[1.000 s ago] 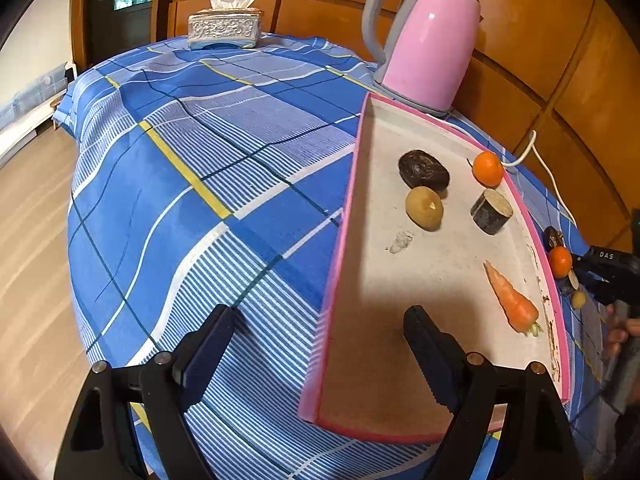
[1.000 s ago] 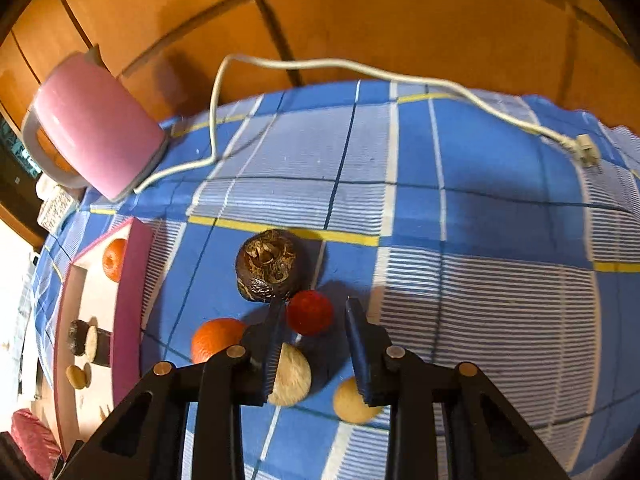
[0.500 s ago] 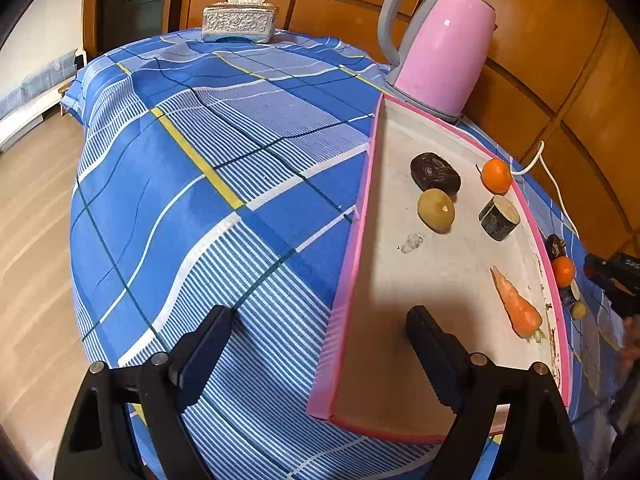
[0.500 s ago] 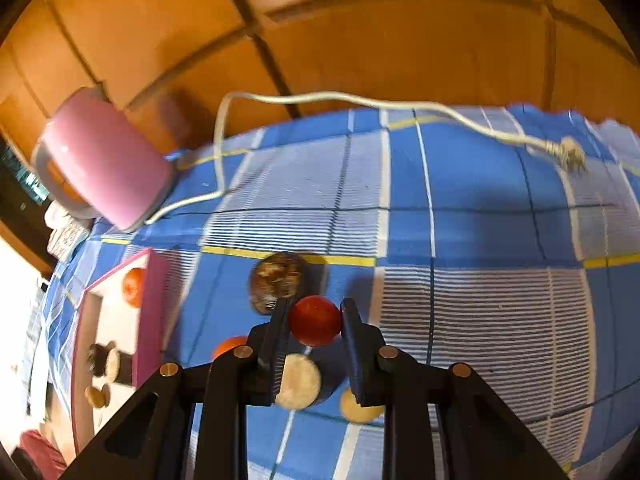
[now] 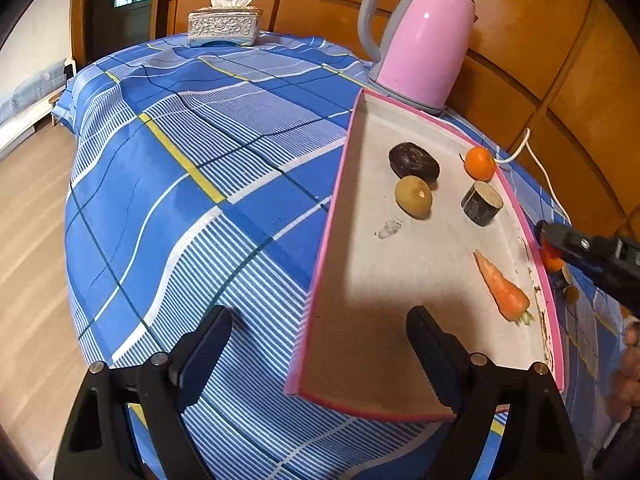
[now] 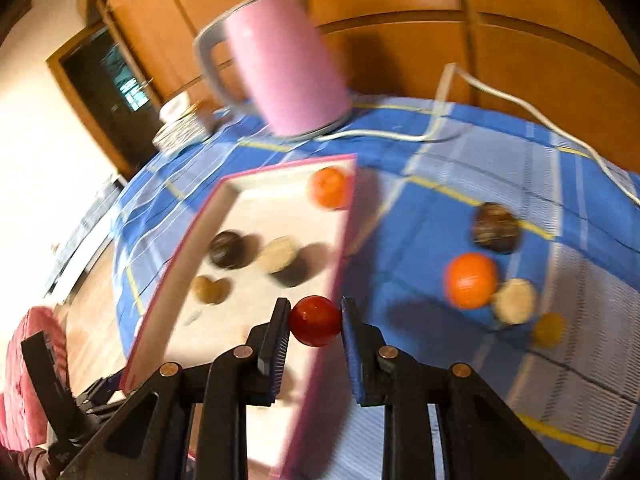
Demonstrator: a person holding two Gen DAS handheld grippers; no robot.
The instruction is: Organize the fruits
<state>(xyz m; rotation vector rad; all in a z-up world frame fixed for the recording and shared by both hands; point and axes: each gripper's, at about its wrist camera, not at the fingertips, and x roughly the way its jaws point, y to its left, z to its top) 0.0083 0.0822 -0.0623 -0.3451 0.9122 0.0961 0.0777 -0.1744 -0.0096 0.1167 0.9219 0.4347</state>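
Observation:
A pink-rimmed tray [image 5: 332, 216] lies on the blue checked cloth; it also shows in the right wrist view [image 6: 176, 248]. It holds a dark fruit [image 5: 414, 161], a yellow-brown fruit [image 5: 413, 197], an orange [image 5: 479, 163], a dark round chunk [image 5: 481, 203] and a carrot [image 5: 503, 288]. My right gripper [image 6: 315, 322] is shut on a small red fruit [image 6: 315, 321], held above the tray's right rim. My left gripper [image 5: 320, 344] is open and empty over the tray's near left corner. An orange [image 6: 471, 280], a dark fruit [image 6: 495, 227], a pale one [image 6: 515, 301] and a yellow one [image 6: 548, 330] lie on the cloth.
A pink kettle [image 5: 420, 40] stands behind the tray, its white cord [image 6: 520, 108] trailing over the cloth. A silver tissue box [image 5: 222, 28] sits at the far table edge. Wooden panelling runs behind the table.
My right gripper lifted the red fruit off the cloth and swung left, from the loose fruits to the tray's right rim. My left gripper stayed open near the tray corner.

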